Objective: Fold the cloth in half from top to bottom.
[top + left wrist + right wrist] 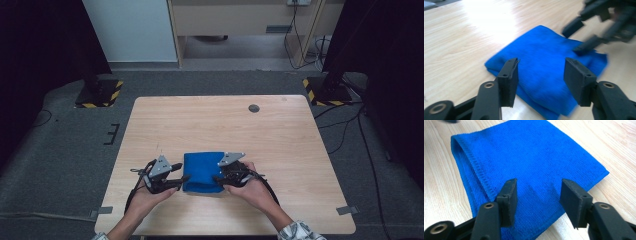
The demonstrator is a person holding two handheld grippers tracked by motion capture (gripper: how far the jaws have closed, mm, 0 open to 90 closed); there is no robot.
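Wooden table (280, 140), folded blue cloth (202, 172) between open grippers.

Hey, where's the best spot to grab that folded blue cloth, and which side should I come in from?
Probably the stitched open edges of the blue cloth: in the right gripper view the layers gape along that hemmed side, so a jaw could slip between or under them. Come in low and level with the table from there; the flat middle gives nothing to pinch. The right gripper hovers open over it.
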